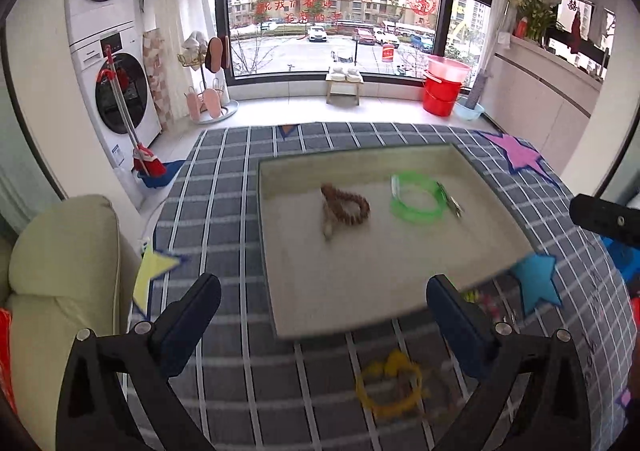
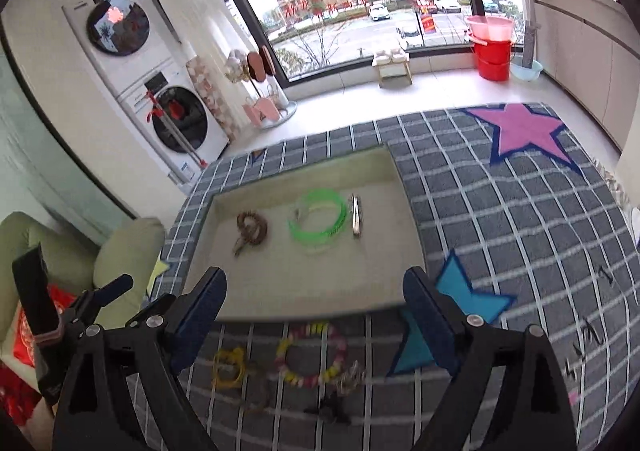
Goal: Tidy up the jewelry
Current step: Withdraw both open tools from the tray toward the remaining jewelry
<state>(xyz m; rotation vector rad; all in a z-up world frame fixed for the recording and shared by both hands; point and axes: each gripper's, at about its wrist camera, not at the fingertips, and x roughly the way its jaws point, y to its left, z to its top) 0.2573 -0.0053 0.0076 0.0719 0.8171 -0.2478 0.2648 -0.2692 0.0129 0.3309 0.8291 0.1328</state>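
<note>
A beige tray (image 1: 360,291) (image 2: 280,283) lies on a grey checked cloth. In it are a brown bead bracelet (image 1: 345,207) (image 2: 250,229), a green bangle (image 1: 416,197) (image 2: 318,219) and a silver hair clip (image 1: 450,199) (image 2: 356,215). In front of the tray on the cloth lie a yellow bracelet (image 1: 390,385) (image 2: 228,369), a pink-and-yellow bead bracelet (image 2: 310,355) and a small silver piece (image 2: 352,375). My left gripper (image 1: 324,311) is open and empty above the tray's near edge. My right gripper (image 2: 316,303) is open and empty above the loose bracelets.
The cloth (image 2: 500,231) has pink (image 2: 524,129), blue (image 2: 460,291) and yellow (image 1: 154,271) star patches. A cream sofa (image 1: 60,271) stands left. Stacked washing machines (image 1: 108,63), a red bucket (image 1: 442,91) and a small stool (image 1: 344,85) stand by the window.
</note>
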